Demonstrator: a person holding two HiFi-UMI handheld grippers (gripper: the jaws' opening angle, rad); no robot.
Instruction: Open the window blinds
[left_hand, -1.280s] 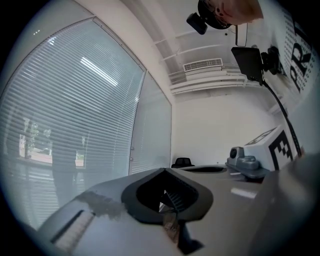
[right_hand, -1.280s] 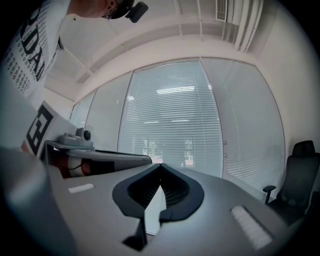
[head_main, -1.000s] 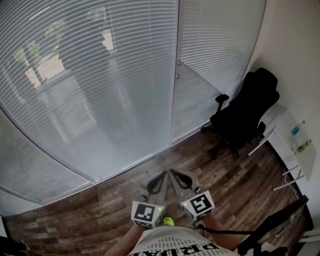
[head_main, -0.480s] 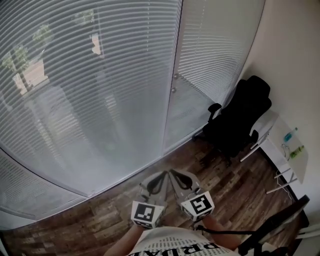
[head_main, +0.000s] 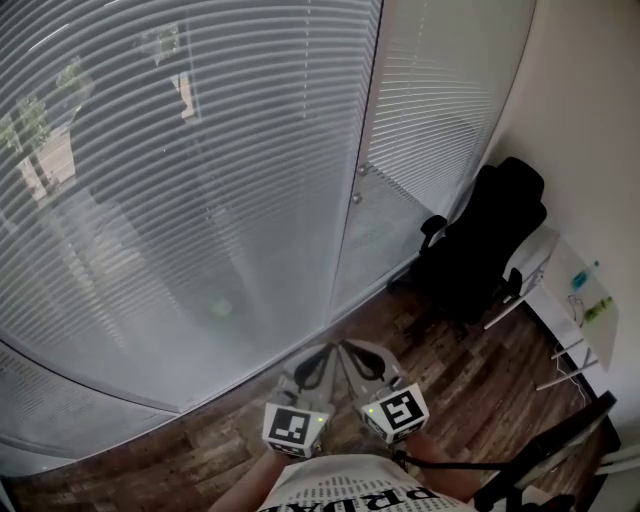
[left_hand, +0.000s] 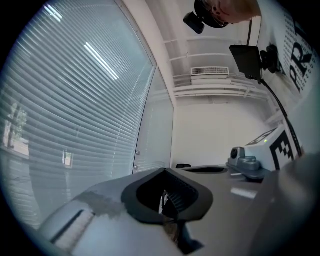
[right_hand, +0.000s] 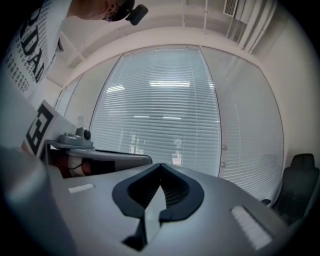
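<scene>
White slatted blinds (head_main: 180, 180) hang fully lowered over the tall glass wall ahead, with trees dimly visible through the slats. They also fill the left gripper view (left_hand: 75, 110) and the right gripper view (right_hand: 160, 125). A narrower blind panel (head_main: 450, 100) stands to the right of a frame carrying two small knobs (head_main: 358, 185). My left gripper (head_main: 318, 365) and right gripper (head_main: 352, 360) are side by side low in the head view, pointing level at the blinds and well short of them. Both are shut with nothing between the jaws (left_hand: 164, 172) (right_hand: 161, 165).
A black office chair (head_main: 485, 245) stands in the right corner by the glass. Beside it a white desk (head_main: 570, 290) carries a green bottle (head_main: 598, 312). Wood plank floor (head_main: 470, 380) runs between me and the window. A white wall closes the right side.
The blinds have come nearer and fill more of the head view, and the strip of floor before them has narrowed. Both grippers keep their place in the view, still shut.
</scene>
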